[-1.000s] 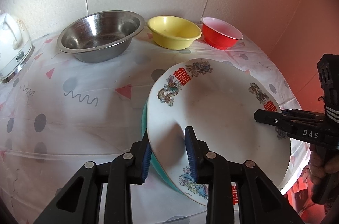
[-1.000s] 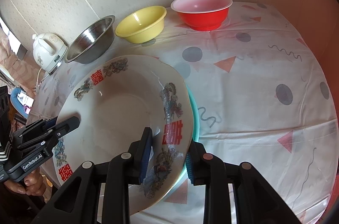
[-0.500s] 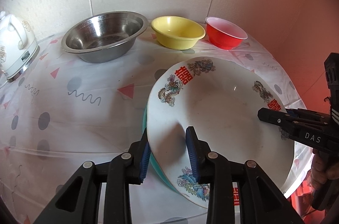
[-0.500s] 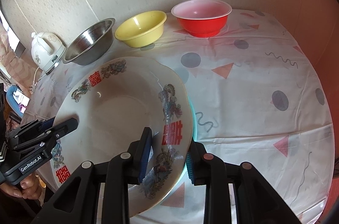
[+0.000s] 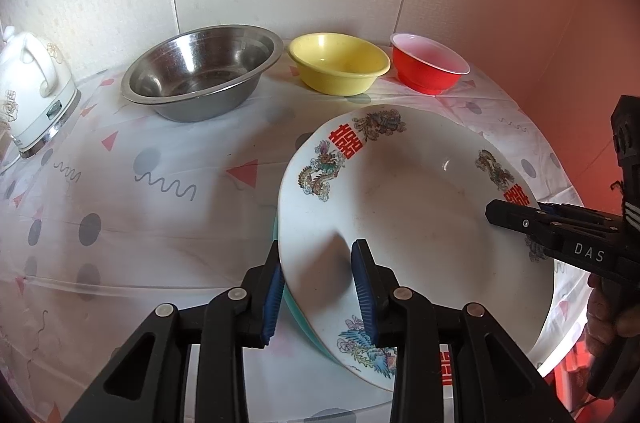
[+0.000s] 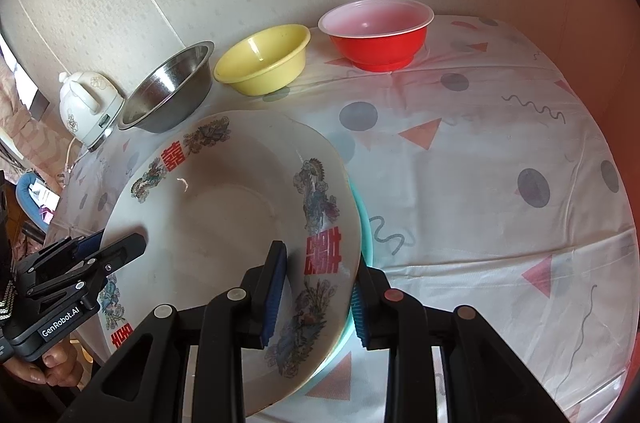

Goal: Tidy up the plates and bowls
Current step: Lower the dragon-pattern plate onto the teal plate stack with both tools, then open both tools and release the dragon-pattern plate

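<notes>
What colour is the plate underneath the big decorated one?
Teal plate, only its edge peeking out beneath the decorated plate; clearest in the right wrist view.

Red double-happiness characters on plate (image 5: 416, 219) rim, "DAS" on right gripper (image 5: 516, 213), "GenRobot.AI" on left gripper (image 6: 116, 247)

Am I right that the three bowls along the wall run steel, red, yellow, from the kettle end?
Not quite: the order is steel bowl, yellow bowl, then red bowl, with the yellow one in the middle. The left wrist view shows the row running away from the kettle.
</notes>
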`<state>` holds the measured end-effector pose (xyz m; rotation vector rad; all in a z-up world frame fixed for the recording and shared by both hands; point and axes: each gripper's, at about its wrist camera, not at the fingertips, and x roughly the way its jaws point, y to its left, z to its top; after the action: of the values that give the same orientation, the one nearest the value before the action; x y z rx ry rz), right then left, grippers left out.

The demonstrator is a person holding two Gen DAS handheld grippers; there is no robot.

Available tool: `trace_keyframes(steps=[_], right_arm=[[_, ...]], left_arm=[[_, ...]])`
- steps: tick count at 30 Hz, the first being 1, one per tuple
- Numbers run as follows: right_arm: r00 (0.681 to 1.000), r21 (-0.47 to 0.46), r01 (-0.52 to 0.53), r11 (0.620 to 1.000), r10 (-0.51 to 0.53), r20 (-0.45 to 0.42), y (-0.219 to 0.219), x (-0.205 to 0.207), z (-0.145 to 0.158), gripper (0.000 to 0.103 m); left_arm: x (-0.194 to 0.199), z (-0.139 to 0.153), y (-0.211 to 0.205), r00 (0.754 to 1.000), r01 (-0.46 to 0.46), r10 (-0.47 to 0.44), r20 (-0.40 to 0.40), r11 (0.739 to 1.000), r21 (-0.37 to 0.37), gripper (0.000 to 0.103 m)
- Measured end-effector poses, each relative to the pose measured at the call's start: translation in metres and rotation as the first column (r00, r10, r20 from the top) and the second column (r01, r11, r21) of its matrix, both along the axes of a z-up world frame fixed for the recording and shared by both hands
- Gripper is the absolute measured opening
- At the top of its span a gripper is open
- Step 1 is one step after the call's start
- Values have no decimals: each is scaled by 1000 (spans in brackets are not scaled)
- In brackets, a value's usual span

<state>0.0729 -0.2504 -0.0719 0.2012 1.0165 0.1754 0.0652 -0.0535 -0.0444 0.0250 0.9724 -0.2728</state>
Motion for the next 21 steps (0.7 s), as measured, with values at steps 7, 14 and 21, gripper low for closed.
trace_keyframes(steps=[7,14,21], right_arm=[[999,16,48,999,-47,-6,-8,-1,2,35],[997,0,83,997,-83,-2,-12,-1,6,39],[989,-16,149,989,-148,17,-19,-1,17,39]], left_arm=[[-3,3,0,1000,-12,12,25,1000,20,33],[-5,8,5,998,-44,42,50,998,33,33],[-7,21,16,991,-106,100,91,993,60,33]])
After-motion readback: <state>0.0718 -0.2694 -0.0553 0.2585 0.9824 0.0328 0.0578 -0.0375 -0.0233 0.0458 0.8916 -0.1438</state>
